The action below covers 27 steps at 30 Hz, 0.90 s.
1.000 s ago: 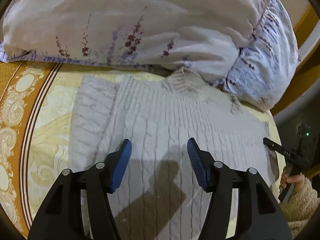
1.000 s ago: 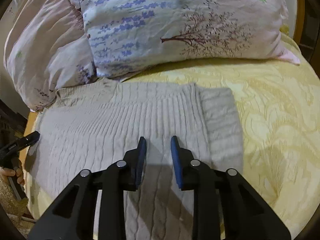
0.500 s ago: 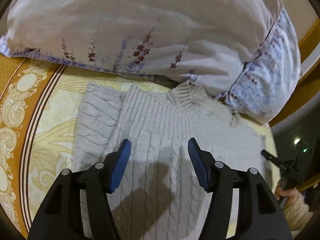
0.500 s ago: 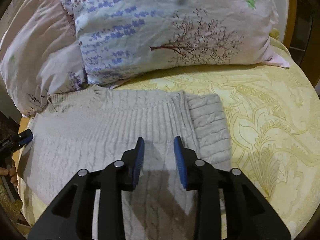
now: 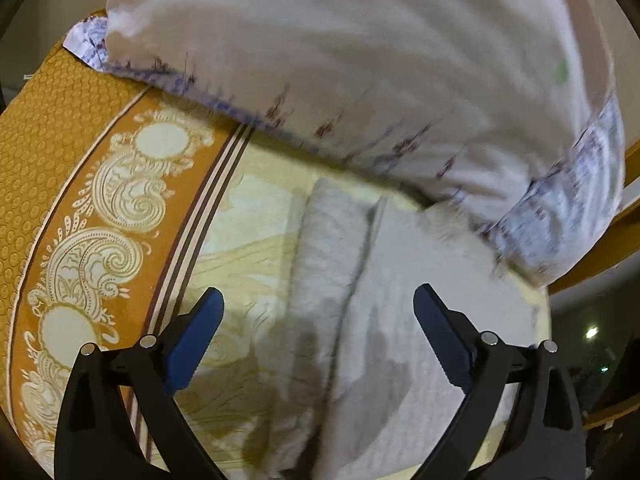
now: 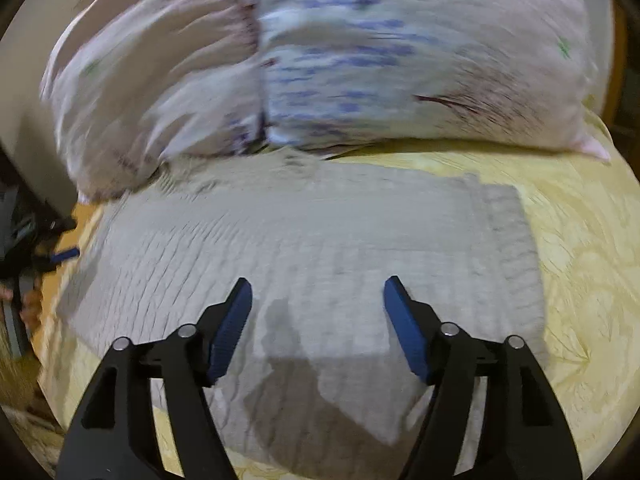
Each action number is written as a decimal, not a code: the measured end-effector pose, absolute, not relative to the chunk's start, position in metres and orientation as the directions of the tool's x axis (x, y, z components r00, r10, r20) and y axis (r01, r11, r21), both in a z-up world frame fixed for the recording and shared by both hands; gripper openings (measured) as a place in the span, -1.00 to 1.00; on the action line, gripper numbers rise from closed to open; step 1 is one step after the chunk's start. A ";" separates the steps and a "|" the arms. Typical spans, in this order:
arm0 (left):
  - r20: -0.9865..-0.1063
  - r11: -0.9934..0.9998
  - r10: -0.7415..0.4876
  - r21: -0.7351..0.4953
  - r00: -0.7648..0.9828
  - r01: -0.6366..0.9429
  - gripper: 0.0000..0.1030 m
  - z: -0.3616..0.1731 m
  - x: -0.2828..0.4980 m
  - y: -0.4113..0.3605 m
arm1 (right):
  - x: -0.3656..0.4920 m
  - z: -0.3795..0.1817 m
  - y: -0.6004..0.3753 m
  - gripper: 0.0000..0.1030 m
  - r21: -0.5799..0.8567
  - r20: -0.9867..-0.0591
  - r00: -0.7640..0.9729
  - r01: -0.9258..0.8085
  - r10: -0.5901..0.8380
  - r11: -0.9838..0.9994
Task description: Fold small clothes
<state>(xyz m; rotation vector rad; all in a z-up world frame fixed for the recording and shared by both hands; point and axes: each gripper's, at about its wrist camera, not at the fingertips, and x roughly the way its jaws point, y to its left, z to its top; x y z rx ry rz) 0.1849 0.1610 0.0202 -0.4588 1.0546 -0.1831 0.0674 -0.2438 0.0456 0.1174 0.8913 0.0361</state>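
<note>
Yellow bedding [image 6: 580,240] carries a grey knit sweater [image 6: 320,248] lying flat just below two pillows [image 6: 320,60]. Both the left gripper [image 5: 318,336] and right gripper [image 6: 318,320] hover above it, jaws spread, empty. Soft, limp, probably stretchy: best pinched at an edge or corner.

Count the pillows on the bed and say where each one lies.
2. A pale pink pillow lies at the left above the grey knit sweater; a blue floral pillow lies beside it on the right. More may lie out of frame.
</note>
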 end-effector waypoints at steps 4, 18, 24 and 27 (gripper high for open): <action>-0.798 0.890 -0.401 -0.455 0.449 -0.013 0.88 0.014 0.186 0.150 | 0.069 0.039 -0.240 0.44 0.115 -0.785 0.614 0.016 0.081 0.993; -0.766 0.866 -0.456 -0.499 0.454 0.030 0.31 0.007 0.191 0.135 | 0.070 0.036 -0.239 0.61 0.135 -0.783 0.613 0.005 0.104 0.991; -0.733 0.829 -0.500 -0.559 0.462 0.009 0.01 0.004 0.189 0.130 | 0.070 0.036 -0.240 0.62 0.148 -0.780 0.615 0.007 0.112 0.989; -0.736 0.832 -0.499 -0.555 0.456 0.016 -0.13 0.005 0.189 0.123 | 0.069 0.035 -0.239 0.63 0.151 -0.779 0.616 0.008 0.114 0.989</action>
